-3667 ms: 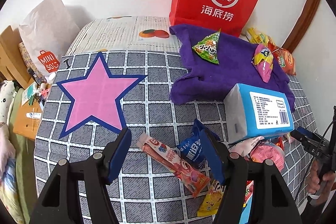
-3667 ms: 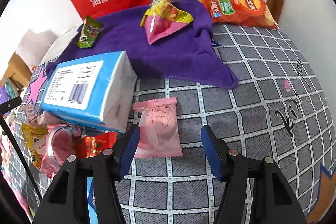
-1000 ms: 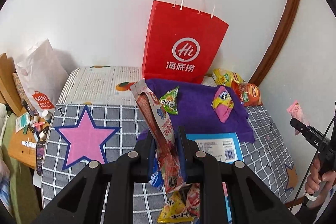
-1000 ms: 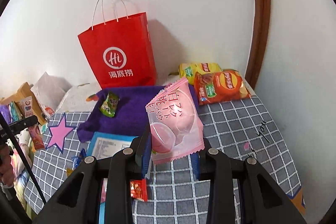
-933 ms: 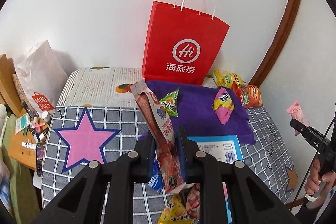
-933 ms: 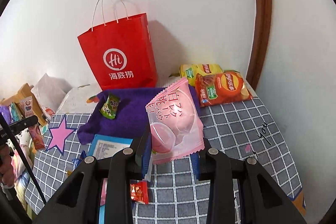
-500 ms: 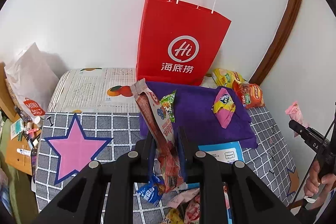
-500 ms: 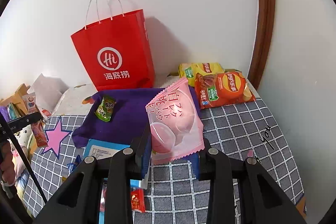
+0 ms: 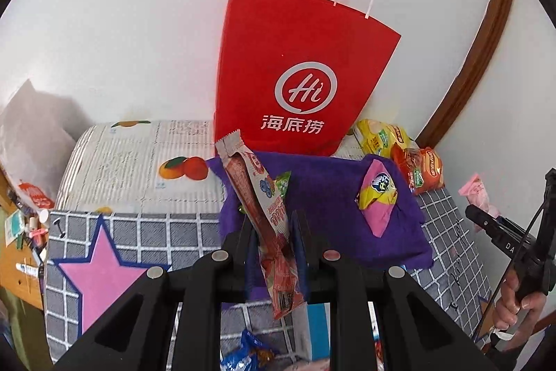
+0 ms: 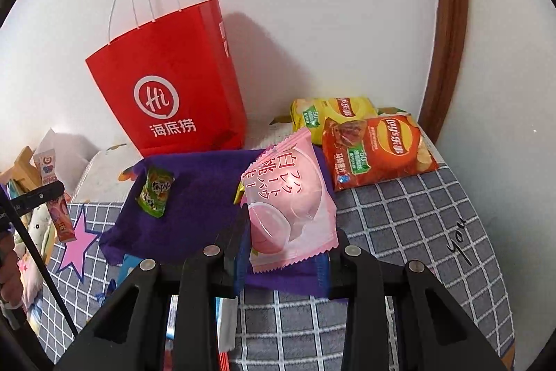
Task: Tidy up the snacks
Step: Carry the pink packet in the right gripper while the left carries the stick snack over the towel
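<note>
The left hand-held gripper (image 9: 272, 240) was clenched on a long red snack stick (image 9: 259, 200), held upright. The right hand-held gripper (image 10: 283, 251) grasped a pink peach packet (image 10: 290, 200). Ahead of both, a purple towel (image 9: 330, 193) lay before the red paper bag (image 9: 299, 75).

The tall red paper carrier bag (image 9: 299, 82) against the wall reads "Hi" in a white ring above "海底捞". The orange crisp packet (image 10: 377, 150) at the bed's far right corner shows the Lay's roundel with "乐事". The flat pink snack pouch (image 10: 290, 197) carries "白桃". The grey checked bedcover (image 10: 417, 221) has "you" handwritten near its right edge.
</note>
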A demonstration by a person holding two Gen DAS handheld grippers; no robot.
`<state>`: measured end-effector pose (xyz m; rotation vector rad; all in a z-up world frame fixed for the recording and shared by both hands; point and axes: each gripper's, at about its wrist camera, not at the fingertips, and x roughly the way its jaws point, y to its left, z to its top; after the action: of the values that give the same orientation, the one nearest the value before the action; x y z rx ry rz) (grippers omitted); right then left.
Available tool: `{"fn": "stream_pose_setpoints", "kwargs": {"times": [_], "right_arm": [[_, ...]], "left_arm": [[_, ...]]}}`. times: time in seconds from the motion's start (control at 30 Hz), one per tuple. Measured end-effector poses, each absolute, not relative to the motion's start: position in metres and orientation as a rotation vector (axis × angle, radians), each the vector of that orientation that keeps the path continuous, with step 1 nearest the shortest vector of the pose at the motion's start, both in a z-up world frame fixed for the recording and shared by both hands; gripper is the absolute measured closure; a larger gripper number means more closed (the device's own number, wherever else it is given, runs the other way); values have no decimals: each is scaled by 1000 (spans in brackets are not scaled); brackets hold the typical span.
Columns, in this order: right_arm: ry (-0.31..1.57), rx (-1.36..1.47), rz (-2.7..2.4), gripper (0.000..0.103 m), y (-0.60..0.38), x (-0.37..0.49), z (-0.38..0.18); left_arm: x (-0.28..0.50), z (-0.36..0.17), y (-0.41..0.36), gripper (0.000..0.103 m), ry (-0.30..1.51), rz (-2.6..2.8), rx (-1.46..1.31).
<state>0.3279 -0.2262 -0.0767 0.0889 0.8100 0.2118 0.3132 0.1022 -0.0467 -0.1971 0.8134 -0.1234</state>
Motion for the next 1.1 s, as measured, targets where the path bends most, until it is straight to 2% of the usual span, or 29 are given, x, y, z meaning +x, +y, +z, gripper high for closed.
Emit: {"fn": "stream_pose_setpoints", "kwargs": {"times": [0.6,1.1], "right_arm": [[905,105,266,71,-208,390,-142],[956,115,301,71,-208,401,-181]], "left_arm": [[372,-93,92,85,891,-149,-206],[399,-141,78,85,979,-203,-216]]}}
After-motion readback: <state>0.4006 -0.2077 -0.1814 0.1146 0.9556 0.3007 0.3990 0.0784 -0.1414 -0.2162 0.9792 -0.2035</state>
